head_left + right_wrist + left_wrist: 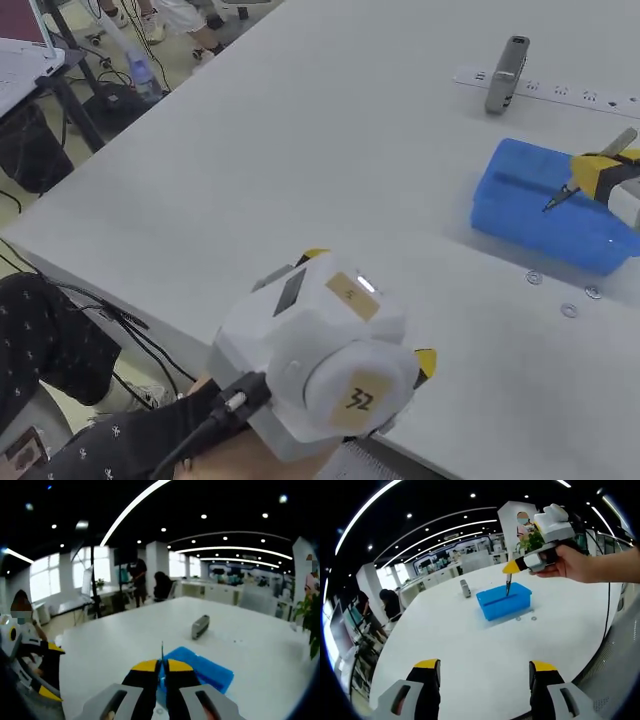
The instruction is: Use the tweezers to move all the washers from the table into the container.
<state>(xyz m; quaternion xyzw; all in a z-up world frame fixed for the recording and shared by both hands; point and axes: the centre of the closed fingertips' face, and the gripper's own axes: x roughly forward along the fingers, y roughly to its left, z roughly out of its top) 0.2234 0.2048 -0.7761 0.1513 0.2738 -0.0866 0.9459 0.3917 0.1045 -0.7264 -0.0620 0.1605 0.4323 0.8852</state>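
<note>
Right claw (161, 666) clenched on tweezers (560, 197), tips over blue container (530, 215), left claw (485, 667) released, washers (568, 311) on table (300, 150)

Strip lights (129, 513) streak a black ceiling (210, 497) over the white bench (115, 630); windows (42, 582) glow far left of the right gripper (161, 666).

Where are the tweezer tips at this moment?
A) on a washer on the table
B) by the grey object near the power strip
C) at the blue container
C: the right gripper holds the tweezers pointing down at the blue container, apart from the washers beside it.
</note>
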